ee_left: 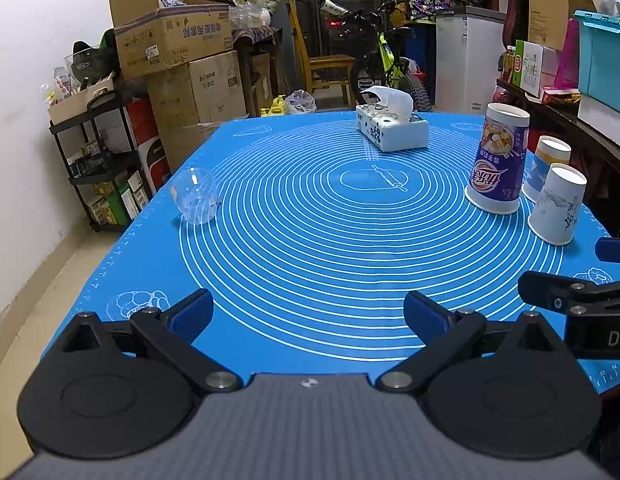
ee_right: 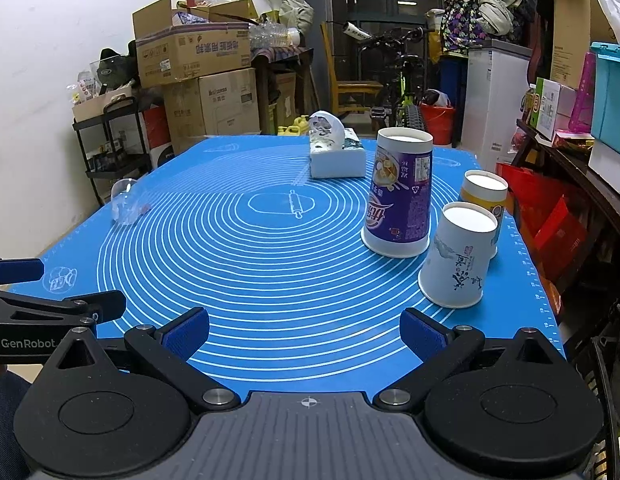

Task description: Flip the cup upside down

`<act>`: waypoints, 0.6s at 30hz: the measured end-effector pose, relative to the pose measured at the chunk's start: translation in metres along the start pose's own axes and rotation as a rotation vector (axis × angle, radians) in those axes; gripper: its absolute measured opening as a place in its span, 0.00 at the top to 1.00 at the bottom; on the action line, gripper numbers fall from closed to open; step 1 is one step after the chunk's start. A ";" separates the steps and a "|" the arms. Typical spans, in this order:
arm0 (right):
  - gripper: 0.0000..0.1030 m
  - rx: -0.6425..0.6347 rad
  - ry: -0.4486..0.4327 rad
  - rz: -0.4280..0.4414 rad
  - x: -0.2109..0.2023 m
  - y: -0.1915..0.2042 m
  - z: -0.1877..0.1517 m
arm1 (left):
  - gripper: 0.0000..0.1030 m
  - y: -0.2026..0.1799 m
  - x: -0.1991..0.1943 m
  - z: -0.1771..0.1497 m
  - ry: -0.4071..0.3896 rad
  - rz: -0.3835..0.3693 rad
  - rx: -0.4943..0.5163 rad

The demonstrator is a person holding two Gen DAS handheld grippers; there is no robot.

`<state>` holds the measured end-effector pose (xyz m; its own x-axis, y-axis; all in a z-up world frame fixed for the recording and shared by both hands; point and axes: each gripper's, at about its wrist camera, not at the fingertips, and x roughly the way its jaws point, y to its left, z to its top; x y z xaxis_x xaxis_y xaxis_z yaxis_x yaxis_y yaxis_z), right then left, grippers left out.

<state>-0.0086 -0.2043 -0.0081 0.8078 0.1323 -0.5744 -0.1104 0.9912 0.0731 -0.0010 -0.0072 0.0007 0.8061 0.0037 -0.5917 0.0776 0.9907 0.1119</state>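
The left tool (ee_left: 307, 312) is held over the near edge of the blue baking mat (ee_left: 310, 248) that covers the tabletop, its blue-padded fingers spread wide with nothing between them. The right tool (ee_right: 303, 330) is just beside it, equally wide open and empty.

On the right side of the mat, three paper cups stand upside down, bases up. The tall purple cup (ee_right: 400, 196) is the farthest in toward the middle. Close to its right are a white cup with ink writing (ee_right: 458, 256), nearest of the three, and behind that a cup with a yellow band (ee_right: 484, 196). In the right wrist view the white cup overlaps the yellow-banded one; whether they touch cannot be told.

Well apart from them, at the left edge of the mat, a clear plastic cup (ee_left: 197, 196) lies tipped on its side. A tissue box (ee_left: 392, 128) sits at the far end of the mat, a tissue sticking up from it.
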 end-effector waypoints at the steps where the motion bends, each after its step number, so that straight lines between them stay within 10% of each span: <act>1: 0.02 0.000 0.000 0.000 0.000 0.000 0.000 | 0.03 0.000 0.000 0.000 -0.001 0.002 0.001; 18: 0.02 -0.004 -0.003 -0.001 0.000 0.001 -0.001 | 0.03 0.001 0.000 0.000 -0.001 0.001 0.000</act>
<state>-0.0096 -0.2033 -0.0087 0.8094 0.1310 -0.5725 -0.1119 0.9914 0.0686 -0.0011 -0.0063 0.0010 0.8069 0.0046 -0.5907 0.0766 0.9907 0.1123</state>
